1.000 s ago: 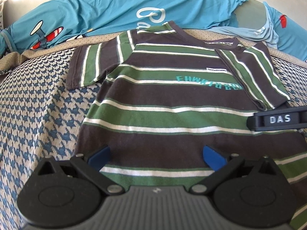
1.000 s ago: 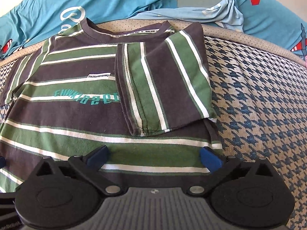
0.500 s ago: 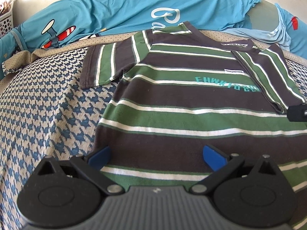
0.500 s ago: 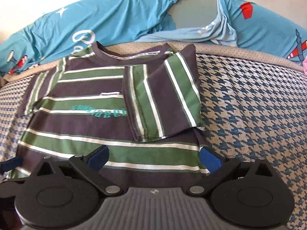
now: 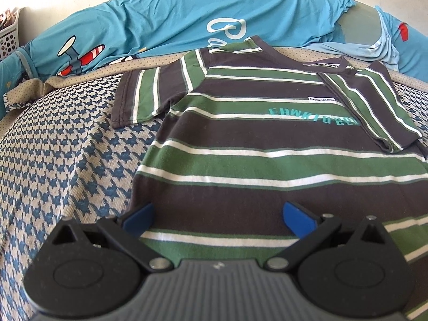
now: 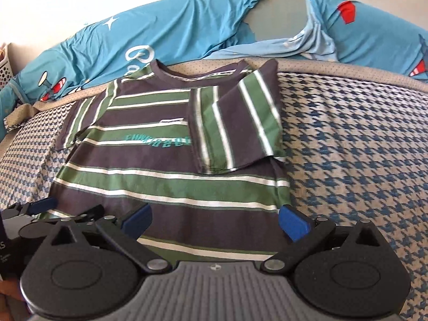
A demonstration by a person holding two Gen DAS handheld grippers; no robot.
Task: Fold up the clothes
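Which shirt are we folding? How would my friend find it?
Find the bed cover with blue and tan zigzag checks. The striped T-shirt lies flat on it, before the bright blue airplane bedding. Only it has brown, green and white stripes, teal letters and one sleeve folded in.

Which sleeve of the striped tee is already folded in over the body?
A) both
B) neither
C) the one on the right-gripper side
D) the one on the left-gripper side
C: the right-side sleeve lies folded across the striped tee; the left-side sleeve lies spread flat on the houndstooth cover.
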